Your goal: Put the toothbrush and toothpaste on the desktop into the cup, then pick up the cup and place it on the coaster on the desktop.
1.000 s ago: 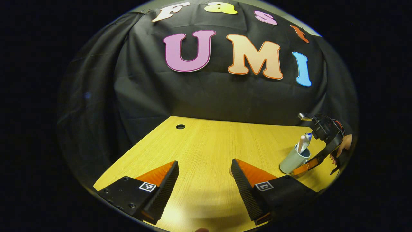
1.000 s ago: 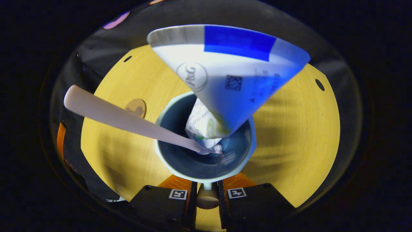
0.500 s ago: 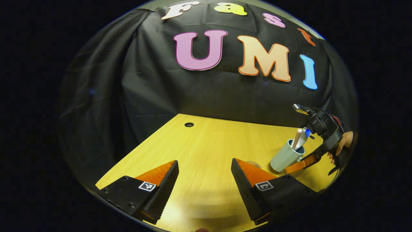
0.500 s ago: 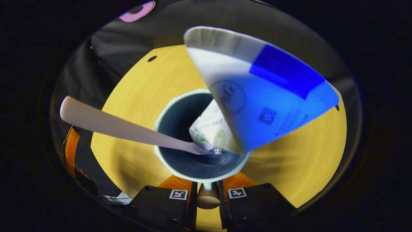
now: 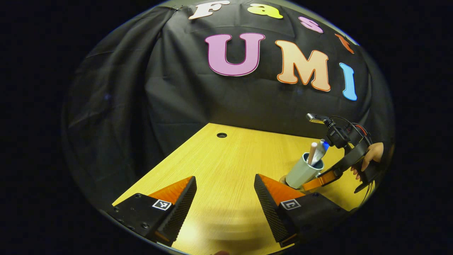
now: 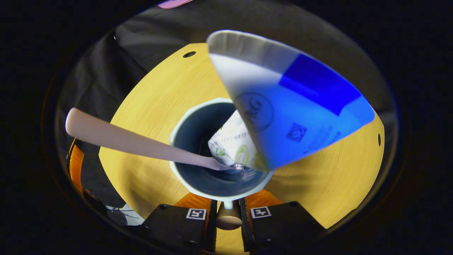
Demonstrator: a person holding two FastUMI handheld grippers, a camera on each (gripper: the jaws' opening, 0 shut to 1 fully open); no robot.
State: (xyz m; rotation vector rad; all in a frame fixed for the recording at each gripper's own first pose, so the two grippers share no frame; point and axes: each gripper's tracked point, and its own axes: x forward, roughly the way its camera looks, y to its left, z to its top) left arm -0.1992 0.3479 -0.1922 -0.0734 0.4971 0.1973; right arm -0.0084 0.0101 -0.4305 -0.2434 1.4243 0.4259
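A pale blue-grey cup [image 5: 300, 173] hangs tilted at the right of the yellow desk, with a white toothbrush [image 5: 313, 153] and a white-and-blue toothpaste tube [image 5: 321, 150] standing in it. My right gripper [image 6: 228, 219] is shut on the cup's handle. From above, the cup's rim [image 6: 176, 141] rings the toothbrush [image 6: 124, 138] and the toothpaste tube [image 6: 290, 106]. A sliver of the brown coaster [image 5: 282, 179] shows by the cup's base, behind my left gripper's right finger. I cannot tell whether the cup touches it. My left gripper [image 5: 224, 180] stands open over the desk's front.
A person's hand [image 5: 371, 156] holds the right gripper at the far right. The desk has a round cable hole [image 5: 222, 135] near its back edge, and holes [image 6: 189, 54] show near its corners from above. Black cloth walls stand behind and to the left.
The right gripper has carried the cup, with toothbrush and toothpaste in it, leftward across the desk towards the coaster. The toothpaste tube swung to the right in the cup. My left gripper stays open.
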